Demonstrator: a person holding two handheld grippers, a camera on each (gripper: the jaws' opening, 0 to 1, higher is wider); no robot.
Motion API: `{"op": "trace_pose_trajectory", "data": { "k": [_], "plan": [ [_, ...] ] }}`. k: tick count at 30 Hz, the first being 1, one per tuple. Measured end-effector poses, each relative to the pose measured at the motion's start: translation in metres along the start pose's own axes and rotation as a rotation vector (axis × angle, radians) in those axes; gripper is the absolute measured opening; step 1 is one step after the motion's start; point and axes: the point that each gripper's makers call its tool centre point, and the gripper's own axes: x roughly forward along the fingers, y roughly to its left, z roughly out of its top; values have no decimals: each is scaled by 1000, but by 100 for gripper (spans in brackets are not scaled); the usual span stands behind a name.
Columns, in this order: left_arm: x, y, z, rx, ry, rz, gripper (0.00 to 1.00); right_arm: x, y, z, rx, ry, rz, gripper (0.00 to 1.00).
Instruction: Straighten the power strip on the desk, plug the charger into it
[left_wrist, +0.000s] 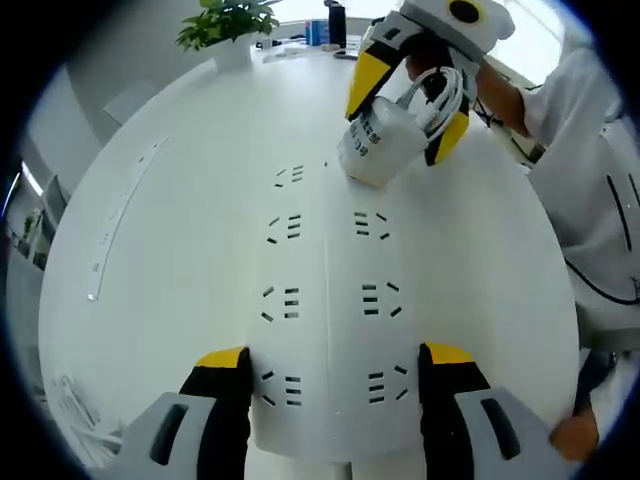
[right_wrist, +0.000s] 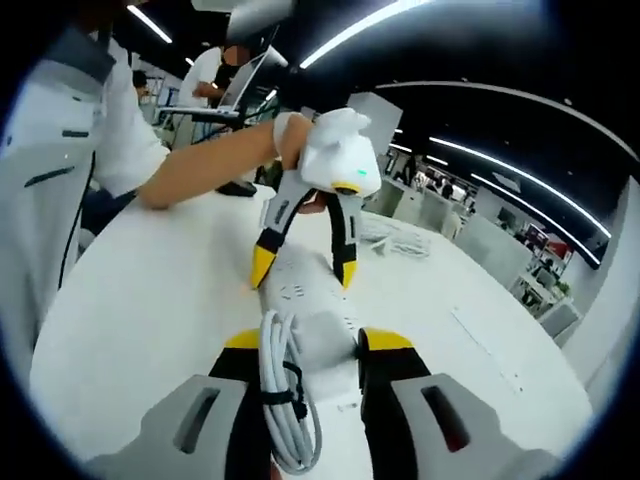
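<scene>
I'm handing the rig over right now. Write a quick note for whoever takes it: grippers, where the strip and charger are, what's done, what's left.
Left gripper: fingers straddle the near end of the power strip, which lies flat on the white desk; looks clamped on it.
Right gripper: shut on the white charger, its coiled cable bundled between the fingers.
Charger hangs tilted over the far end of the strip, above the far sockets, not yet inserted.
Done: strip steadied, charger picked up and brought over.
Left: line the prongs up with a socket and push in; the prongs are hidden from view.
</scene>
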Motion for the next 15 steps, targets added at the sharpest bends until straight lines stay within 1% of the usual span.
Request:
{"op": "trace_pose_trajectory", "data": {
  "k": [2,3,6,7,8,10,13,15],
  "plan": [
    [0,0,0,0,2,0,69,2,-6,-3,90,7,-9,29],
    [0,0,0,1,3,0,69,3,-8,-1,104,-14,-3,28],
    [0,1,0,3,0,0,69,3,-5,-2,51,7,19,27],
    [0,1,0,3,0,0,69,2,-3,-2,14,10,30,27],
    [0,1,0,4,1,0,69,2,-1,-2,-30,-6,43,26],
    [0,1,-1,4,3,0,69,1,-4,-4,29,-17,34,26],
    [0,2,-1,5,4,0,69,2,-7,-4,41,-31,34,25],
    [0,2,-1,5,4,0,69,2,-6,-4,35,-14,31,25]
  ]
}}
